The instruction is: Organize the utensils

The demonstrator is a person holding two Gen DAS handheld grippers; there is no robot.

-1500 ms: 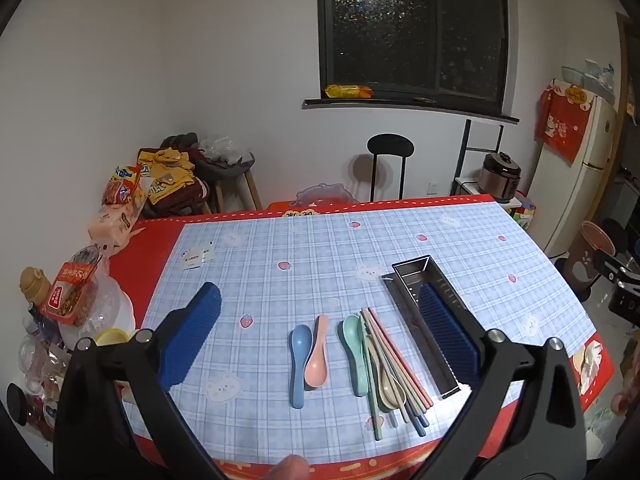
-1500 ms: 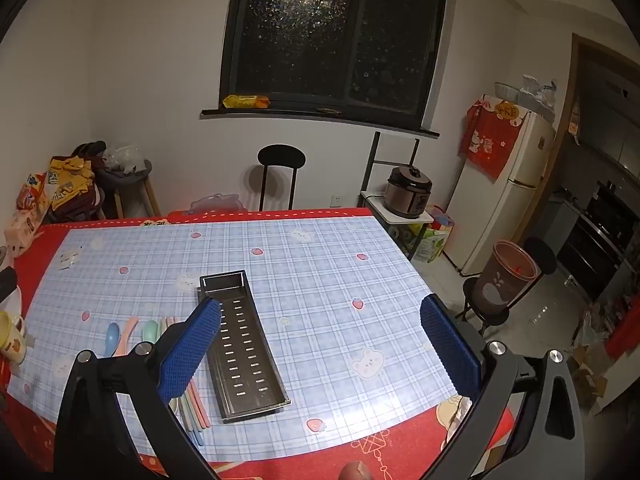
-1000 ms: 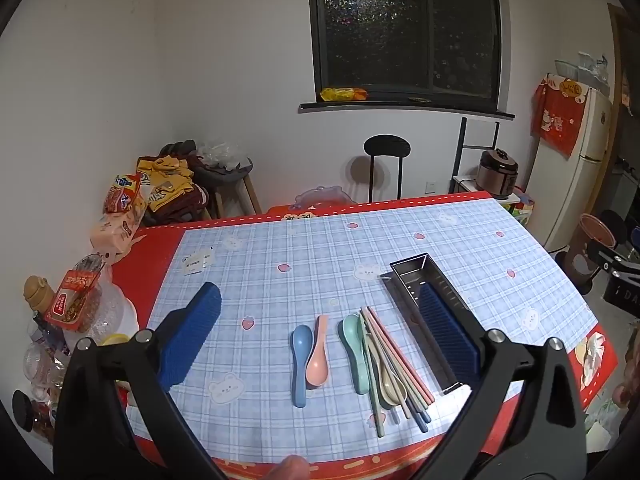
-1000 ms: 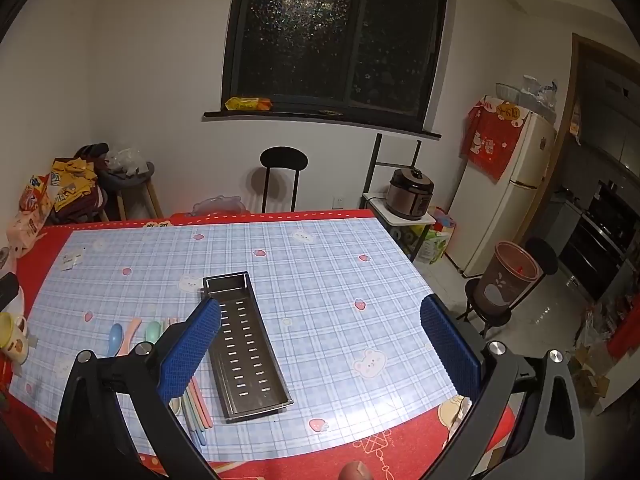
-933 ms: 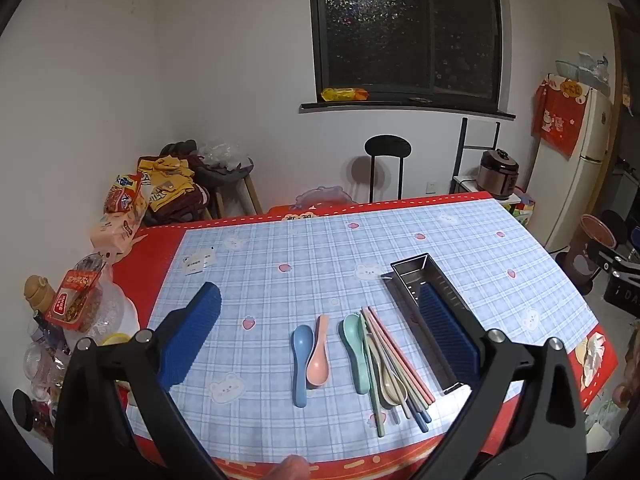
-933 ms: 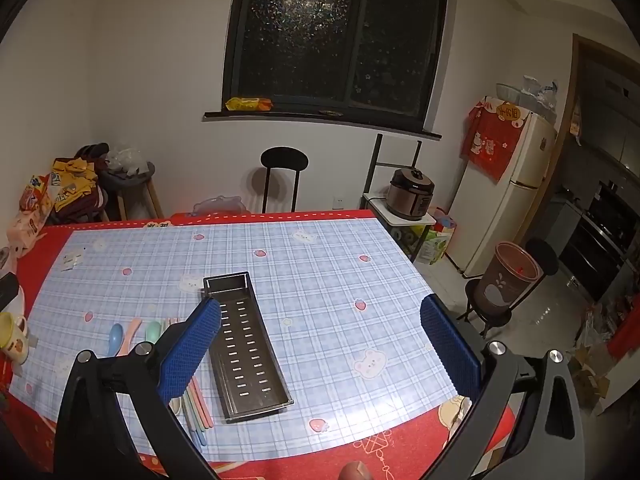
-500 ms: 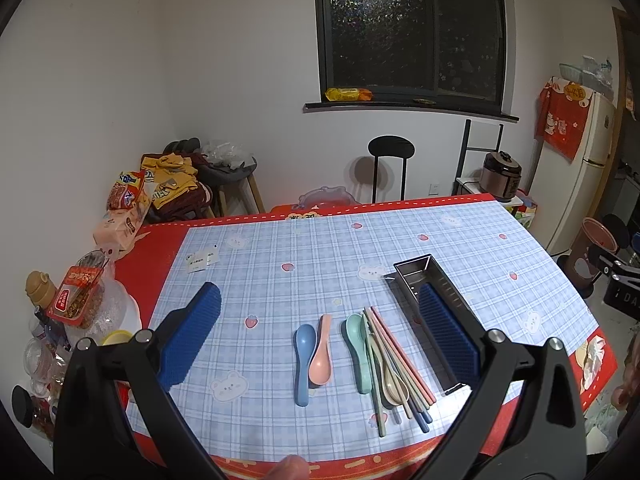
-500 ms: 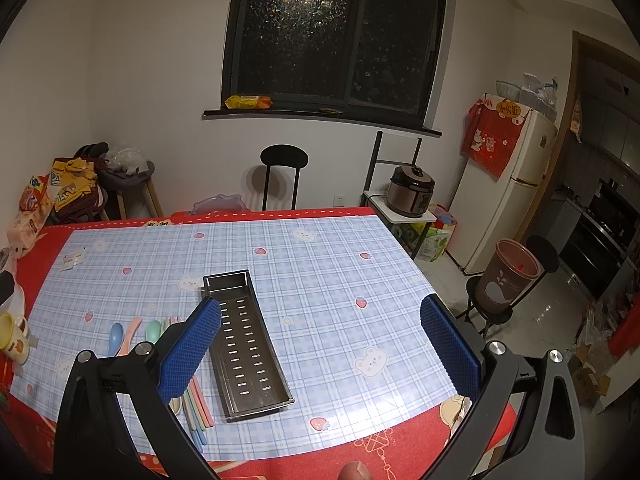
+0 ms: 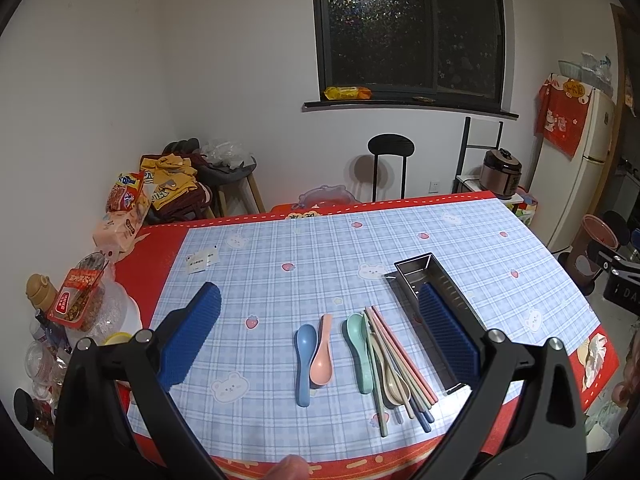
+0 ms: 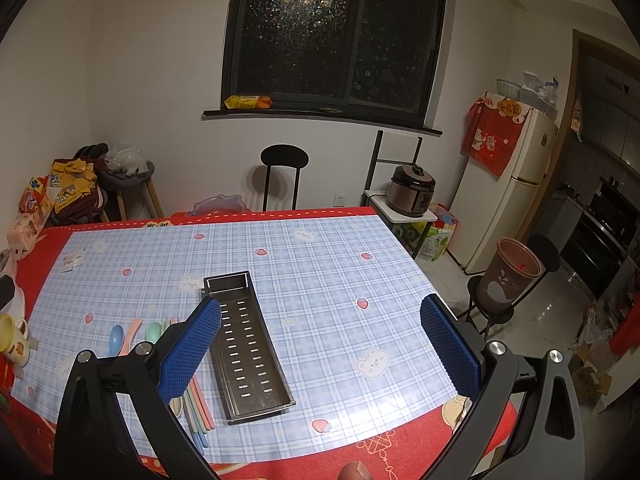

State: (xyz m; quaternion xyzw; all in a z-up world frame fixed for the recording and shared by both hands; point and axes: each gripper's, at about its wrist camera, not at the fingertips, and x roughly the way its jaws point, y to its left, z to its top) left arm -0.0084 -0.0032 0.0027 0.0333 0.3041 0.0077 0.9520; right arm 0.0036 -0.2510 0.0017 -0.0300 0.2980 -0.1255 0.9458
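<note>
We hold the left gripper above the near edge of the table, and its blue pads stand wide apart with nothing between them. The right gripper is also spread wide and holds nothing; it hangs over the right half of the table.

Under the left gripper the utensils lie on the blue checked cloth. A blue spoon and a pink spoon lie side by side and touch each other. Just right of them a green spoon lies against a bundle of chopsticks in pastel colours, and a beige spoon lies among them.

The metal tray with slots in its floor stands just right of the chopsticks, its long side parallel to them. It is empty.

On the left of the table we see snack bags and a yellow cup.
</note>
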